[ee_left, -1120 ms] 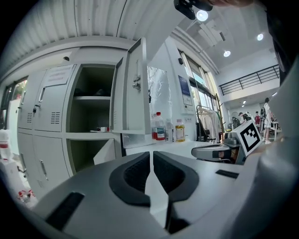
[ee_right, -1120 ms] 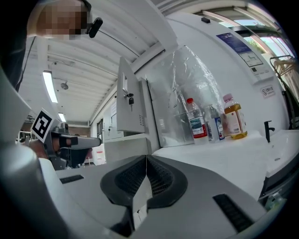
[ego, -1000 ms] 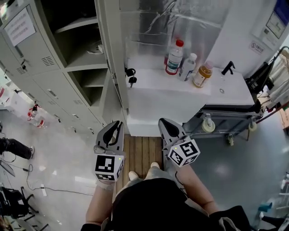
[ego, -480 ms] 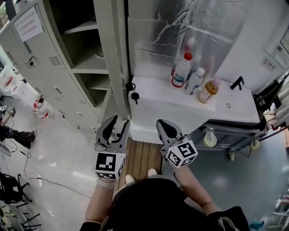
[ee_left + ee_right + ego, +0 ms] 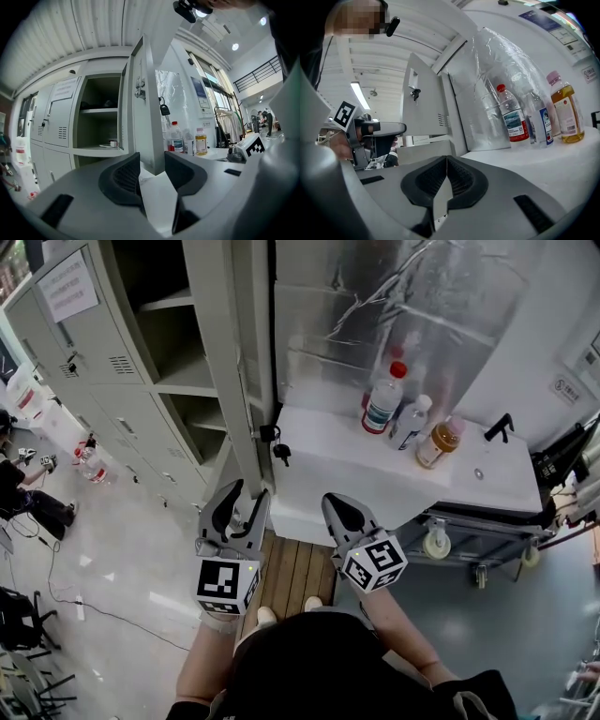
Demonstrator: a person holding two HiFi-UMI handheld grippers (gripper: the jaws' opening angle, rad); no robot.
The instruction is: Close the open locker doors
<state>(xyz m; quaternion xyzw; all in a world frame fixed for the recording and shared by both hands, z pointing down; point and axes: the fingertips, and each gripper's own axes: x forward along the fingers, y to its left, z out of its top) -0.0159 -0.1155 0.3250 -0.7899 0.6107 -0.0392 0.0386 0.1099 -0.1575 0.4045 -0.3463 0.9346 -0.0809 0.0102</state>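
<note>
Open locker door (image 5: 228, 381) stands edge-on at upper centre while the left gripper (image 5: 246, 496), jaws just spread on nothing, and right gripper (image 5: 334, 502), jaws pressed together, wait below; a glancing push could snag its dangling keys (image 5: 277, 443).

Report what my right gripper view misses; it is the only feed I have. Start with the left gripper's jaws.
Observer: The left gripper is open. Its jaws have just been opening, with nothing between them. The edge of the locker door stands just ahead.
Operator: Describe the locker behind that door.
Observer: The compartment is open, and its shelves hold small items too small to name.
Operator: Check its neighbours.
Observer: The lockers to its left are shut, and one carries a paper notice.
</note>
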